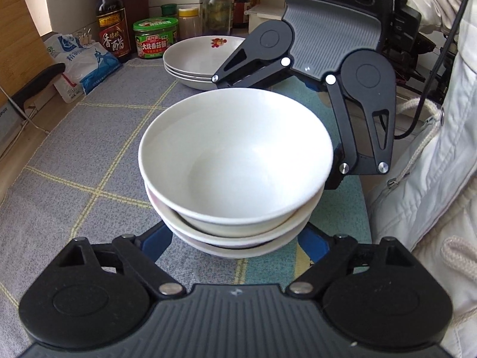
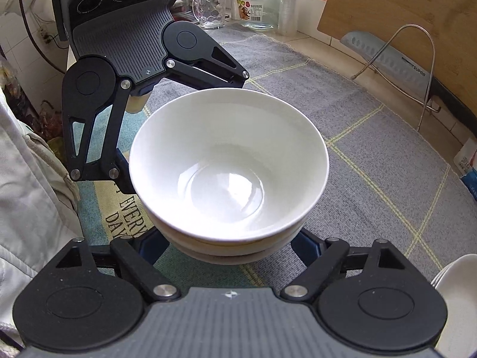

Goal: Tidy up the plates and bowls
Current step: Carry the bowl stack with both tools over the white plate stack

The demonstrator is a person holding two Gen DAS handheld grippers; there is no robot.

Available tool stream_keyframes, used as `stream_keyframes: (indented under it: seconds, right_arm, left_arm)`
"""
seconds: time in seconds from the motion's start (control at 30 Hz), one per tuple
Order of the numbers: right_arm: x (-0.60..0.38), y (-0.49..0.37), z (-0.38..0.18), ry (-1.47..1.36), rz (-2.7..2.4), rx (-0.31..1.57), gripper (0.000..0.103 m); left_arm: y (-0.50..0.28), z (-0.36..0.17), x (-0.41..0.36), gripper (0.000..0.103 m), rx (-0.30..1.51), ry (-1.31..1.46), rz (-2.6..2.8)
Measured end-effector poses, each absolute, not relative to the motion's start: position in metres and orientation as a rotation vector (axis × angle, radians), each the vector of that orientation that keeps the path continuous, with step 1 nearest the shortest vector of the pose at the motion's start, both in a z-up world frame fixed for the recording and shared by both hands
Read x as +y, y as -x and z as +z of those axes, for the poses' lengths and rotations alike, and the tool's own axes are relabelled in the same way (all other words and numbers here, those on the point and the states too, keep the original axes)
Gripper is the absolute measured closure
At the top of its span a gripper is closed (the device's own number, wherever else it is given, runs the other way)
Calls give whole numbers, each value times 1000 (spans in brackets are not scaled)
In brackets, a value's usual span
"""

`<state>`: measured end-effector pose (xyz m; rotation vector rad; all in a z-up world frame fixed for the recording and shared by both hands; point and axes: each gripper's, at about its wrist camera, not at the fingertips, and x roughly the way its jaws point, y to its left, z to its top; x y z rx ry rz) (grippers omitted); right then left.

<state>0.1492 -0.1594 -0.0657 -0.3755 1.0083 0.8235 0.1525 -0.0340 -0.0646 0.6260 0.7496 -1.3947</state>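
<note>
You have the white bowls (image 1: 235, 164) nested in one stack at the middle of the checked grey mat (image 1: 89, 161), and the flowered plates (image 1: 202, 56) piled behind it, so sorting looks nearly finished; your left gripper (image 1: 235, 238) and right gripper (image 2: 229, 240) each straddle the stack's base, but whether the pads press it you cannot tell; open mat lies leftward, bottles (image 1: 111, 18) crowd the far edge.

Both gripper fingertips hidden under stacked bowls (image 1: 235, 161), plates (image 2: 456, 298) cut off by edge
</note>
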Motion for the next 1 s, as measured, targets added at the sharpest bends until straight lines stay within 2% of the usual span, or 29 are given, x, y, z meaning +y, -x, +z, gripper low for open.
stream_keyframes:
  seconds: [1.0]
  right_arm:
    - [-149,-156,-69,402,855,1054,13]
  left_arm:
    - [-157,-66,-36,16,725,-669,-1483]
